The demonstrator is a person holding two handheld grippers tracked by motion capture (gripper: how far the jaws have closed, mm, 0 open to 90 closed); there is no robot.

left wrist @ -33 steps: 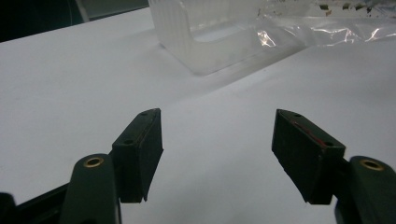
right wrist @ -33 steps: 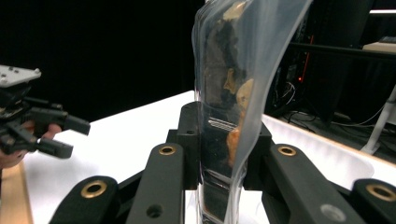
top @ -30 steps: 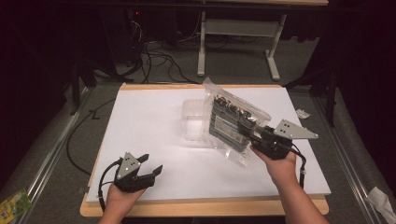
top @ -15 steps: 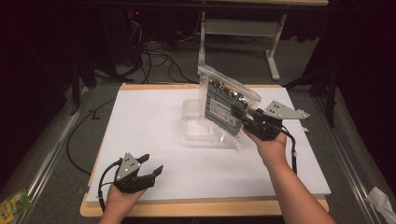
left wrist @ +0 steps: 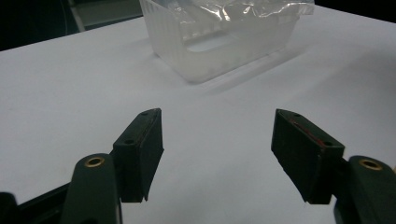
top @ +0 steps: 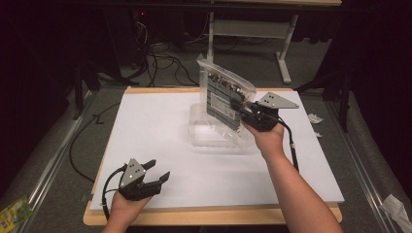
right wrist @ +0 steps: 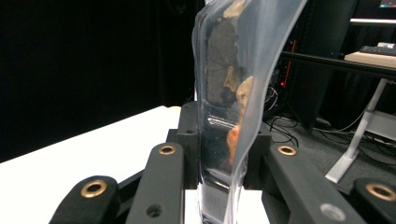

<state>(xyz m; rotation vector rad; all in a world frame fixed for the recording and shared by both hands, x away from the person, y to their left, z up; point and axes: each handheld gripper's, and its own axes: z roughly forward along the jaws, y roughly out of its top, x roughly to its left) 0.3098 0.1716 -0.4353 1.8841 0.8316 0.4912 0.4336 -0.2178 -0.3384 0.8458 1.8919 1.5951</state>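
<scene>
Right gripper [top: 241, 108] pinches the bag [top: 224, 97] above the clear tub [top: 214, 133].

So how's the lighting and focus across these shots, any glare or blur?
High view: bright white table, dark surroundings, slightly soft. Left gripper view: fingers sharp, clear tray washed out by glare. Right gripper view: bag close up and blurred, background black.

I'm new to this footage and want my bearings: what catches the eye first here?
The right gripper holds a clear bag of dark parts upright above a clear plastic tub at the middle of the white table. The left gripper rests open near the table's front edge, apart from both.
</scene>
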